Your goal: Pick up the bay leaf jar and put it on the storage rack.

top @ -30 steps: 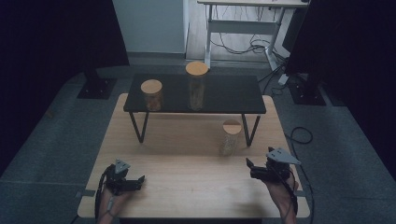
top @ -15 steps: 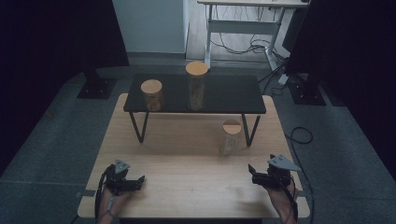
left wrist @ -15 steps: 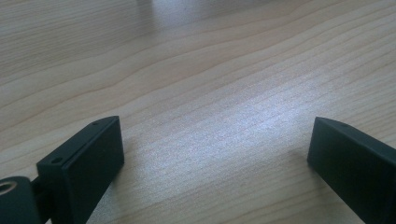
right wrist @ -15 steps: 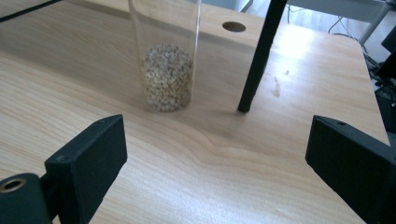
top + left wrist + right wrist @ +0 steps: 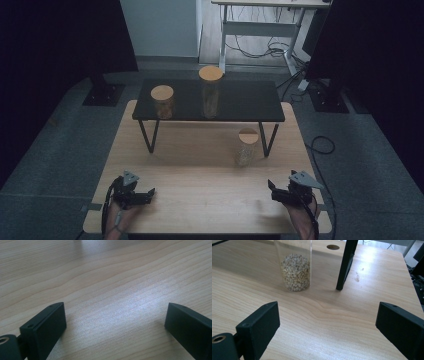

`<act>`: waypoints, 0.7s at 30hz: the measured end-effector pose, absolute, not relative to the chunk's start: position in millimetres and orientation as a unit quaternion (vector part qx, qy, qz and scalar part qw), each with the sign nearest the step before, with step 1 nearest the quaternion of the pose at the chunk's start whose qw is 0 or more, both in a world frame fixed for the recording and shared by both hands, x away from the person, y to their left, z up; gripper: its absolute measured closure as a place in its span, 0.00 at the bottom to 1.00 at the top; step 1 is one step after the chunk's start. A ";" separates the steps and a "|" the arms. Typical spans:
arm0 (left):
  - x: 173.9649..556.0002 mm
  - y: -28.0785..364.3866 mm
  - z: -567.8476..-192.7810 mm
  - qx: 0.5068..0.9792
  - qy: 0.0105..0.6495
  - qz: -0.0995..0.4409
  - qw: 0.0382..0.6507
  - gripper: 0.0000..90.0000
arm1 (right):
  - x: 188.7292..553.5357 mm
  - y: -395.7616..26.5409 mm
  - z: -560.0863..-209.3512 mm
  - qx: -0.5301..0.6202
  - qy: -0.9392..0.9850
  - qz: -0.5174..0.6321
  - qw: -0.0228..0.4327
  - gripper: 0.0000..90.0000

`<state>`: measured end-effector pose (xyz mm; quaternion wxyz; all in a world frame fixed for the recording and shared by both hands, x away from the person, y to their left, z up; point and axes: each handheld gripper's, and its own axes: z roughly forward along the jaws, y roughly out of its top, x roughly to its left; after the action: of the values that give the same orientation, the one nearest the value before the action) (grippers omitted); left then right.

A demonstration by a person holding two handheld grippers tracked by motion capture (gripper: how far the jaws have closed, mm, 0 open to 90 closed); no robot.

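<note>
Three glass jars with round wooden lids are in the high view. A short one point(image 5: 163, 101) and a tall one point(image 5: 210, 91) stand on the black shelf point(image 5: 250, 102). The third jar point(image 5: 245, 146), part full of pale grains, stands on the wooden table point(image 5: 200, 185) beside the shelf's front right leg; in the right gripper view this jar point(image 5: 295, 267) is ahead and a little left. My left gripper point(image 5: 148, 195) rests low at the table's front left, open and empty, bare wood between its jaws point(image 5: 115, 322). My right gripper point(image 5: 274, 191) sits at the front right, open and empty point(image 5: 328, 325).
The black shelf stands on thin metal legs point(image 5: 345, 263) across the back half of the table. A round cable hole point(image 5: 333, 247) sits in the tabletop behind the jar. Dark grey floor, a loose cable point(image 5: 322, 145) and black stands surround the table.
My right gripper has sunk toward the tabletop and come slightly nearer the front edge. The left gripper and the jars have stayed put.
</note>
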<state>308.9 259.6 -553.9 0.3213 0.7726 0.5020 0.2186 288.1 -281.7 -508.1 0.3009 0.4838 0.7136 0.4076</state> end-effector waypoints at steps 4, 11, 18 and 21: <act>308.9 259.6 -554.0 0.772 0.502 0.219 0.322 0.04 | 286.2 -283.9 -512.5 0.488 0.710 0.408 0.302 0.05; 308.9 259.6 -554.0 0.772 0.502 0.219 0.322 0.04 | 281.9 -287.8 -521.8 0.496 0.704 0.408 0.305 0.05; 308.9 259.6 -553.9 0.773 0.502 0.219 0.321 0.04 | 279.2 -292.1 -530.2 0.508 0.697 0.403 0.306 0.05; 308.9 259.6 -553.9 0.773 0.502 0.219 0.321 0.04 | 278.8 -293.3 -533.2 0.512 0.697 0.402 0.302 0.05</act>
<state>308.9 259.6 -553.9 0.3213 0.7725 0.5021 0.2188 278.8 -293.3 -533.2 0.3016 0.5118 0.6967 0.4020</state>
